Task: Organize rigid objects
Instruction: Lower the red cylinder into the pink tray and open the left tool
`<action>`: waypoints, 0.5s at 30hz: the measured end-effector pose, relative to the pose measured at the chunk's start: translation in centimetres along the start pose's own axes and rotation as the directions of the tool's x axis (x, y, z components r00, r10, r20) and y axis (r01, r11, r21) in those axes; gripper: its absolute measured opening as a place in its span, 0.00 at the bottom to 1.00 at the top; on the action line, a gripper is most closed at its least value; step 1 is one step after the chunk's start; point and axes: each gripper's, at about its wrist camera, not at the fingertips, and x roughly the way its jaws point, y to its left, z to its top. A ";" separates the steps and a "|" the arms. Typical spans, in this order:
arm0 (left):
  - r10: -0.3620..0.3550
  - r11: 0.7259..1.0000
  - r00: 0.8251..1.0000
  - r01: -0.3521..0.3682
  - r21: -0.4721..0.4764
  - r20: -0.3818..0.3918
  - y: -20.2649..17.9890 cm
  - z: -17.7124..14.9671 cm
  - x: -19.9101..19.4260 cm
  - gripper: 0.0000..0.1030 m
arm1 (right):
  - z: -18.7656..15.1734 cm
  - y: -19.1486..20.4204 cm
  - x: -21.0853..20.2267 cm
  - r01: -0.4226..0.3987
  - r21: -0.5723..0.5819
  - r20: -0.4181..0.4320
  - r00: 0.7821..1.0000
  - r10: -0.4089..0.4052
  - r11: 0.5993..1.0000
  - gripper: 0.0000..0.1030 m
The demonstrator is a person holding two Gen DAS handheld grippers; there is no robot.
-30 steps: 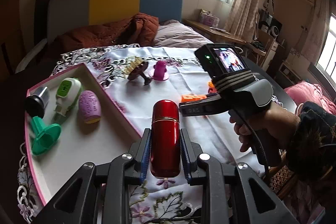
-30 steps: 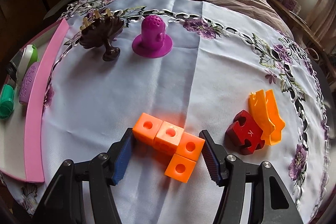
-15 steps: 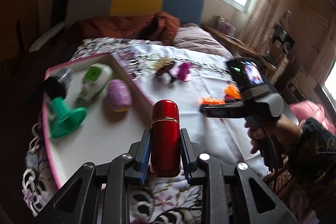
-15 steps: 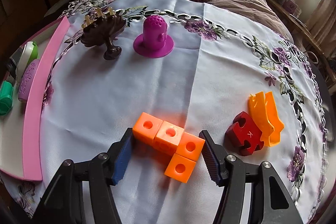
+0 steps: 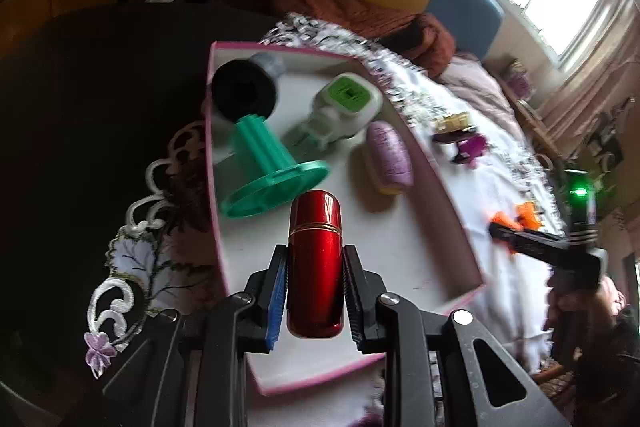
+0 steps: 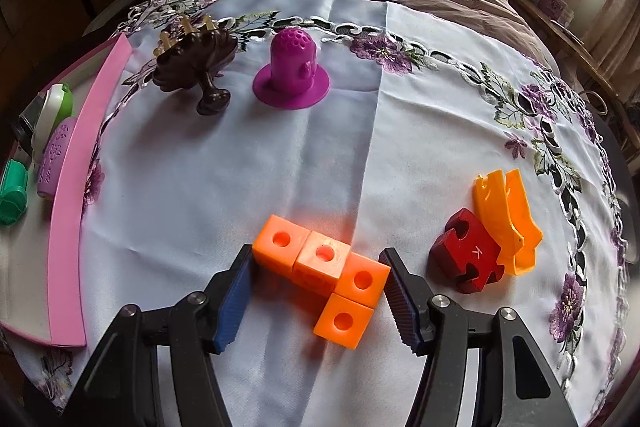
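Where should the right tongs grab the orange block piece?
Across the row of three cubes of the orange block piece, from above with one finger at each end. The right tongs already straddle it, open; the end faces are flat, and the fourth cube juts toward the camera.

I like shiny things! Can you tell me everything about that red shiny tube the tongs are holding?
The red tube is a glossy, metallic-looking cylinder with a rounded top and a thin gold band below its cap. The left tongs pinch its lower half between ribbed pads, one on each side, and nothing else touches it. It points away from the camera, above the white floor of the pink-rimmed tray, near a green funnel-shaped piece.
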 end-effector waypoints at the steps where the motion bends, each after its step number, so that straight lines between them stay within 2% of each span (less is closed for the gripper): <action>1: 0.016 1.000 1.000 -0.016 0.001 -0.005 0.1 0.1 0.3 0.25 | 0.0 0.0 0.0 0.001 -0.001 0.000 1.000 -0.001 1.000 0.60; 5: 0.082 0.996 0.997 -0.082 0.033 0.003 0.4 0.9 1.4 0.25 | 0.0 0.0 0.0 0.000 0.001 -0.001 1.000 0.000 1.000 0.60; 8: 0.139 0.987 0.989 -0.142 0.080 0.041 0.2 1.5 2.1 0.25 | 0.0 0.0 0.0 0.001 0.001 0.000 1.000 -0.001 1.000 0.61; 15: 0.162 0.982 0.986 -0.166 0.091 0.048 0.0 2.0 2.3 0.28 | 0.0 0.0 0.0 0.003 -0.003 0.000 1.000 -0.003 1.000 0.61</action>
